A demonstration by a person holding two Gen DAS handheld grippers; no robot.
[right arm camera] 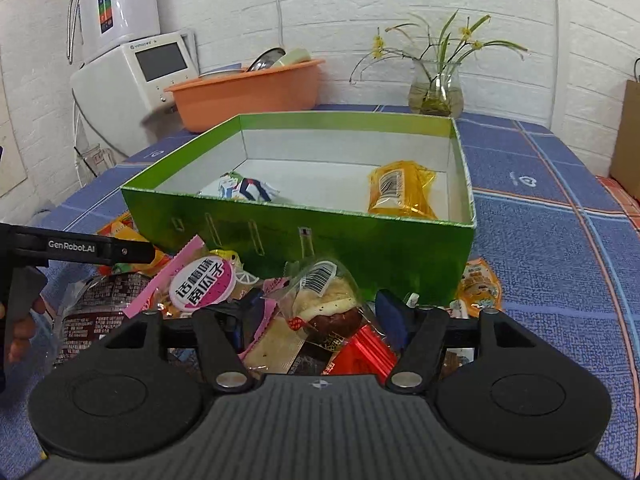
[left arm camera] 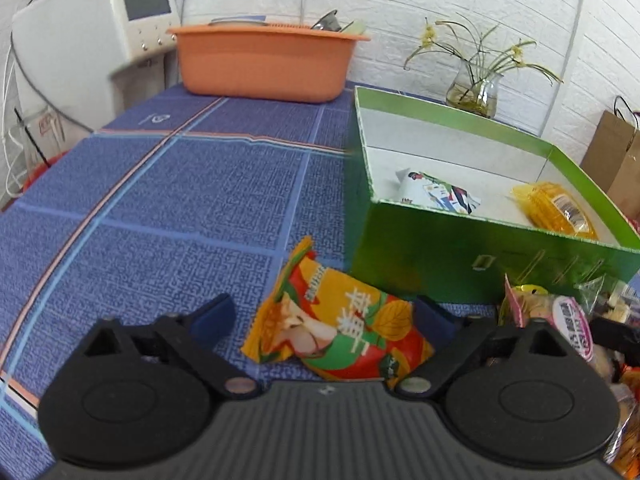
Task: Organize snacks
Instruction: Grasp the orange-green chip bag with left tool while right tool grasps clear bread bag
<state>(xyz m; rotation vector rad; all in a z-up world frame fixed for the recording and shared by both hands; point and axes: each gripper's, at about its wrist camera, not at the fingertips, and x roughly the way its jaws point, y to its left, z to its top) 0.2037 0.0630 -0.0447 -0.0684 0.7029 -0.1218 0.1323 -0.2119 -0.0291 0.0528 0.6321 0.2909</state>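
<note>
A green box [left arm camera: 420,256] [right arm camera: 320,240] stands open on the blue cloth, with a white-blue packet [left arm camera: 436,194] [right arm camera: 244,190] and a yellow packet [left arm camera: 556,208] [right arm camera: 400,188] inside. My left gripper [left arm camera: 324,316] is open around an orange-red-green snack packet [left arm camera: 336,328] lying in front of the box's left corner. My right gripper [right arm camera: 316,316] is open over the snack pile, with a clear-wrapped bun [right arm camera: 328,304] between its fingers. A pink packet with a round label [right arm camera: 204,284] [left arm camera: 572,320] lies just left of the bun. The body of the left gripper [right arm camera: 80,246] and a hand show at the left edge.
An orange basin [left arm camera: 264,64] [right arm camera: 248,92] with dishes sits at the table's far end, beside a white appliance [left arm camera: 140,4] [right arm camera: 156,64]. A glass vase with flowers [left arm camera: 474,94] [right arm camera: 436,92] stands behind the box. At the right stands a brown paper bag [left arm camera: 616,152] [right arm camera: 628,136].
</note>
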